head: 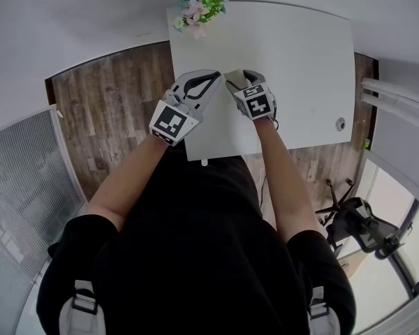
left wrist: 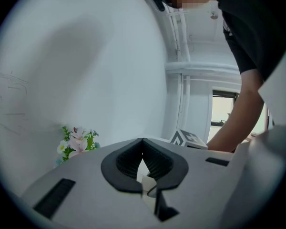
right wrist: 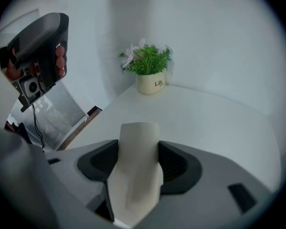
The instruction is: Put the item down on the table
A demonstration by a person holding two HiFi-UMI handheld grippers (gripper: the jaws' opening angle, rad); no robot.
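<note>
The right gripper is clamped on the pale item, which looks to hang just above the table near its front edge. It is not set down yet, so lowering and release remain. The left gripper has its jaws together, seemingly empty.

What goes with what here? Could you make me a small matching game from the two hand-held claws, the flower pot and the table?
Things:
1. left gripper
2. right gripper
3. flower pot
4. table

States or places:
a. white, below both grippers
b. clamped on a pale item
c. stands at the far left corner of the table
d. jaws closed together

Pairs: 1-d, 2-b, 3-c, 4-a
</note>
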